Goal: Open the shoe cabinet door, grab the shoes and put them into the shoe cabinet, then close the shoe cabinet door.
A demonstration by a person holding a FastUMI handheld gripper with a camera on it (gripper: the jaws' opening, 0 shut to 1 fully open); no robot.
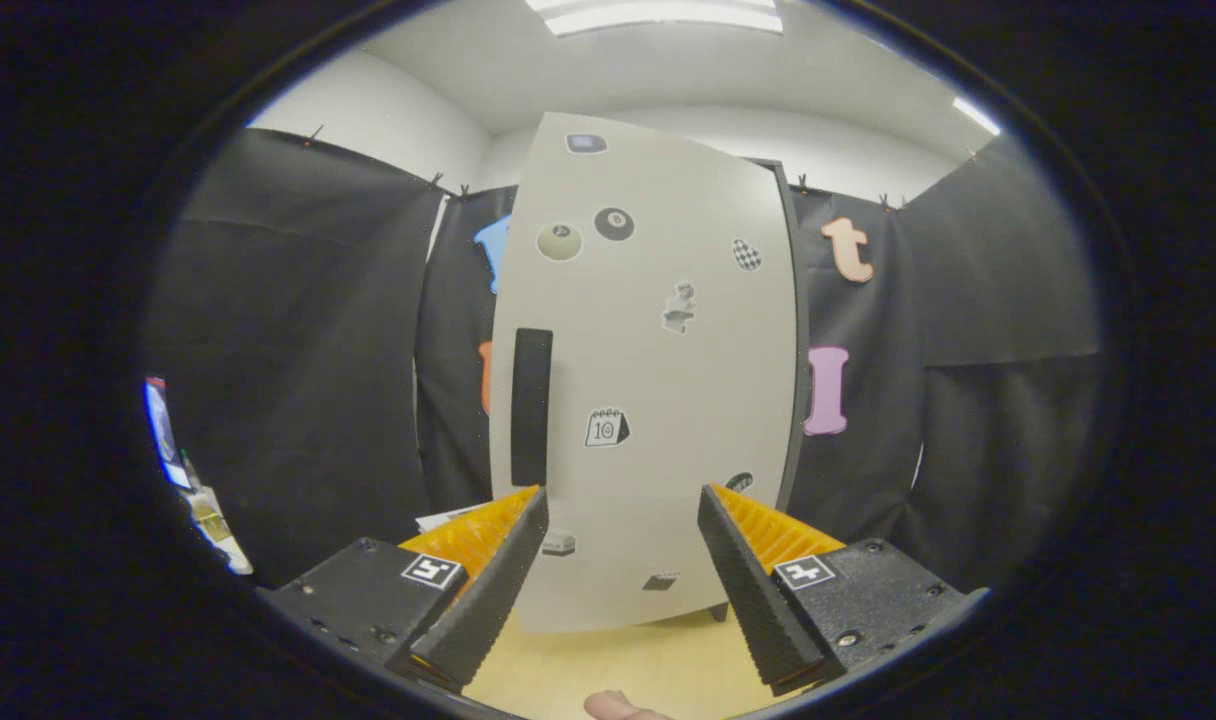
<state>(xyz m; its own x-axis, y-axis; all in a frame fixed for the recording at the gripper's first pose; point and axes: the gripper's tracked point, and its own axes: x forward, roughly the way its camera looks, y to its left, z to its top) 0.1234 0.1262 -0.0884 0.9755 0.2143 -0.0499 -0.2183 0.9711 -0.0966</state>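
tongs [623,500] wide open, gripping nothing | cabinet door [658,400] looked shut, just ahead | handle [531,405] by left finger, so hook that edge squarely

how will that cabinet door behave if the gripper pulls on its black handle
The door looks like a flat rigid panel, so it should swing stiffly, not flex. The slim recessed-looking handle offers little purchase, so fingers may slip. The gripper is open, short of it.
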